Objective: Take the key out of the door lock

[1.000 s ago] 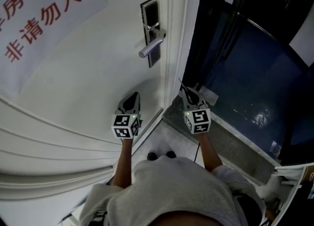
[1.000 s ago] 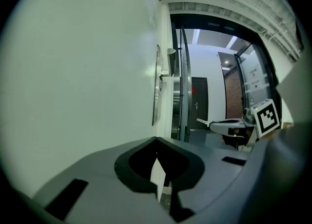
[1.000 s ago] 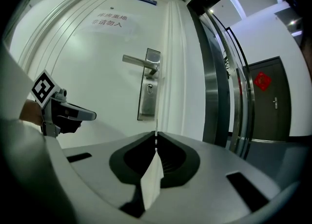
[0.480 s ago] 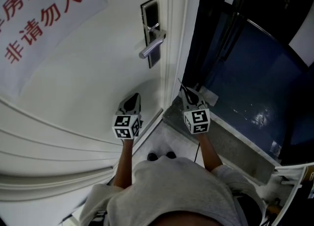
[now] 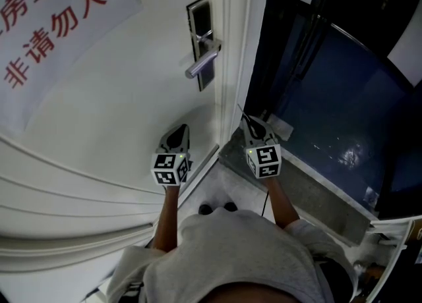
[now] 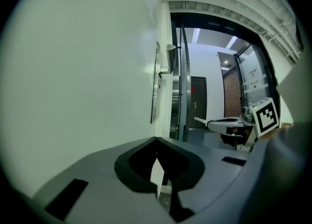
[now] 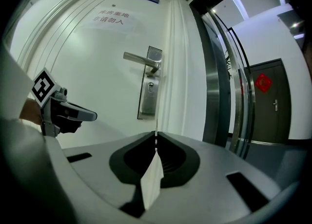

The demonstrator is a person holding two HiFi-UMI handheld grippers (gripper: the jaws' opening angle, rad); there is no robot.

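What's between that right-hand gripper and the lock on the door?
Nothing stands there. In the right gripper view, only bare white door shows between the closed right gripper and the lock plate under the handle.

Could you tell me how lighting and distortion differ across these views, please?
Head view: dim, glare patch on the dark glossy panel. Left gripper view: heavy fisheye, door washed out. Right gripper view: evenly lit, lever handle sharp, door frame bowed.

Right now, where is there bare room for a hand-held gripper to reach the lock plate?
Bare door face lies between the sign, the lever handle and the left hand-held gripper; from below the way is open. It is tight rightward, where the lock plate nears the door frame.
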